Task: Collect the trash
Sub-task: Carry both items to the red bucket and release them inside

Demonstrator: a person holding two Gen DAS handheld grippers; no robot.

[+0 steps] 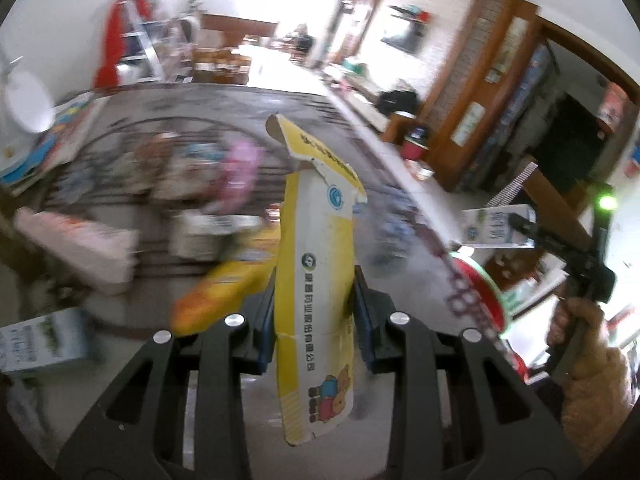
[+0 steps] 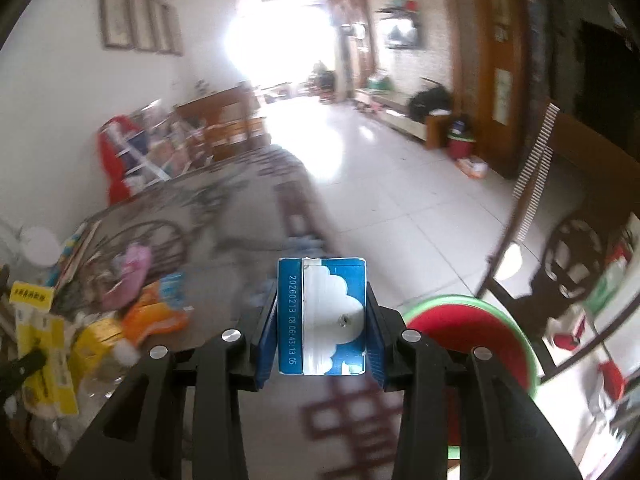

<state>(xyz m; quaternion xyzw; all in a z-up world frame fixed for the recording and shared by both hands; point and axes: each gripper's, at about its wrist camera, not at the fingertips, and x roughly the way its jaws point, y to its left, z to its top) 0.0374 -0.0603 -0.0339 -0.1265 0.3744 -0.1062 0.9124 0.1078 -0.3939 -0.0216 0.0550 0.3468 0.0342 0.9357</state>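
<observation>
Both grippers loaded. Left gripper (image 1: 315, 312) nearly closed, pads pressing a torn yellow-and-white carton (image 1: 316, 280), which stands upright between the fingers. Right gripper (image 2: 322, 320) likewise clamped on a small blue-and-white drink carton (image 2: 322, 316), end panel with a printed date facing the camera.

Likely destination: a red basin with a green rim (image 2: 472, 340), just right of the right gripper and low beside the table edge. In the left wrist view the same basin (image 1: 480, 292) sits between the two tools. Whether it already holds anything cannot be told.

Progress, as judged: two pieces picked, neither dropped yet. Plenty left on the patterned table (image 2: 248, 216): an orange packet (image 2: 156, 316), a pink wrapper (image 2: 130, 272), yellow boxes (image 2: 40, 320), another milk carton (image 1: 44, 340) near the left wrist camera, a pale pink box (image 1: 76, 248). Much of this pile is motion-blurred.

Surroundings: dark wooden chair (image 2: 576, 256) close behind the basin, tiled floor (image 2: 380, 184) beyond. The chair back and table edge crowd the approach to the basin.
</observation>
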